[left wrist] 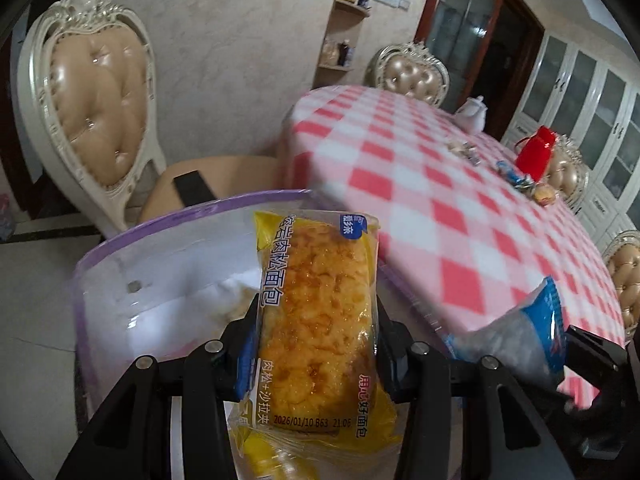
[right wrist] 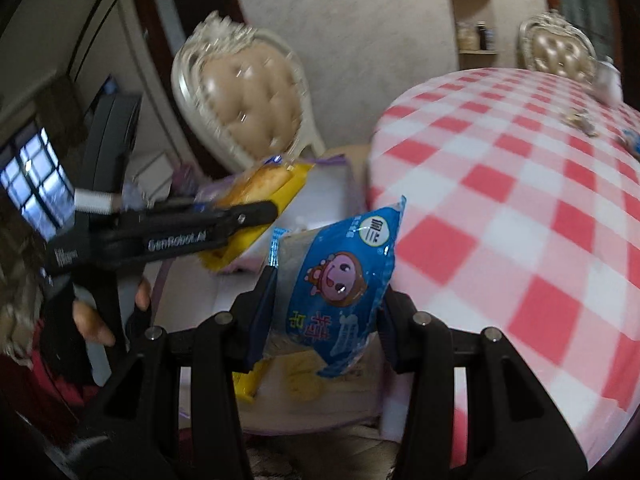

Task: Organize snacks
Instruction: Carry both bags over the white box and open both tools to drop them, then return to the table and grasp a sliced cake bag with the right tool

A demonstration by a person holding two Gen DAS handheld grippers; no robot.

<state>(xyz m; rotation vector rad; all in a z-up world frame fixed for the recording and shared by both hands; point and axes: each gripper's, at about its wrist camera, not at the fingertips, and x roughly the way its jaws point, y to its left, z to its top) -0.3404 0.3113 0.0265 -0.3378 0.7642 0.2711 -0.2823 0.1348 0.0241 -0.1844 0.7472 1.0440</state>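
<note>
My left gripper (left wrist: 316, 320) is shut on a yellow packet of pork-floss bread (left wrist: 316, 312) and holds it above a clear storage box with a purple rim (left wrist: 168, 220). The same packet (right wrist: 260, 184) and left gripper (right wrist: 256, 212) show in the right wrist view, over the box (right wrist: 320, 188). My right gripper (right wrist: 326, 292) is shut on a blue snack packet with a cartoon face (right wrist: 340, 280), held over the box's near end, beside the table edge. That blue packet (left wrist: 520, 328) shows at the right of the left wrist view.
A table with a red and white checked cloth (left wrist: 460, 208) stands to the right, with small wrapped snacks (left wrist: 520, 180), a red container (left wrist: 536, 152) and a white teapot (left wrist: 474, 110) on it. A cream padded chair (left wrist: 100, 120) stands behind the box. Another yellow packet (right wrist: 248, 380) lies in the box.
</note>
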